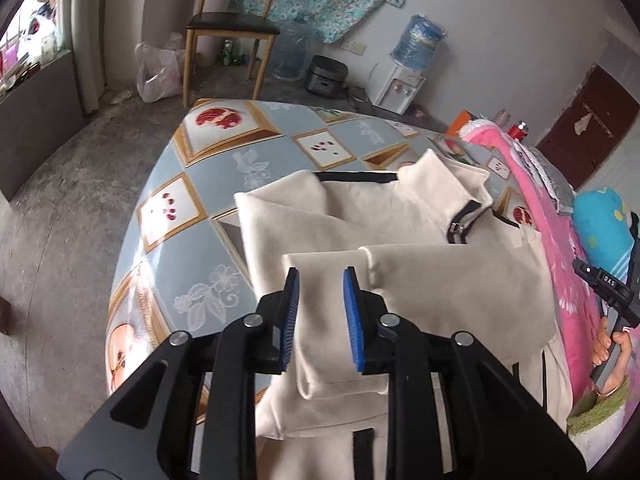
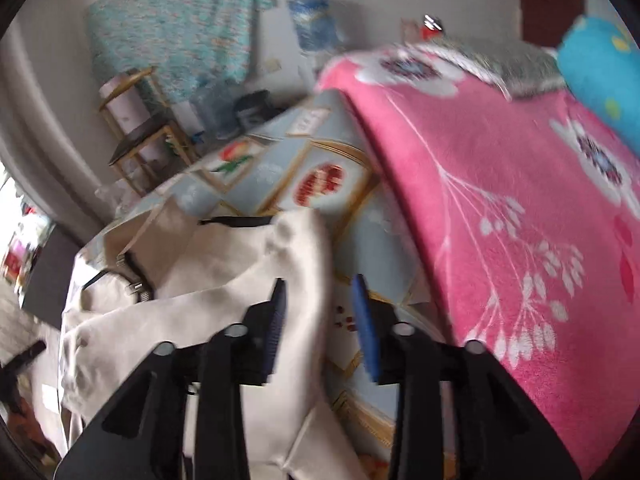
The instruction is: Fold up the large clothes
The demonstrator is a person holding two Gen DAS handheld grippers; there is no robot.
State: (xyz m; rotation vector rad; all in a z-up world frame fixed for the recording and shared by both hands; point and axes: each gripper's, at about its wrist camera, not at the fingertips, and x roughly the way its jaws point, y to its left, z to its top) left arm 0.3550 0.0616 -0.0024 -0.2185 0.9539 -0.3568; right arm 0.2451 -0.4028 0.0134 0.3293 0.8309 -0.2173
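Note:
A cream zip-neck garment (image 1: 404, 256) with black trim lies partly folded on the patterned tablecloth (image 1: 208, 184), its sleeves laid across the body. My left gripper (image 1: 321, 276) is open and empty, just above a folded sleeve cuff. The right wrist view is blurred by motion; my right gripper (image 2: 320, 288) is open and empty, over the garment's right edge (image 2: 296, 264) and the tablecloth (image 2: 320, 168). The right tool and the hand holding it (image 1: 612, 304) show at the right edge of the left wrist view.
A pink flowered blanket (image 2: 500, 200) covers the table's right side, with a blue plush toy (image 2: 596, 68) on it. A wooden chair (image 1: 228, 28), water dispenser (image 1: 404, 76), rice cooker (image 1: 324, 76) and plastic bag (image 1: 158, 72) stand on the floor beyond the table.

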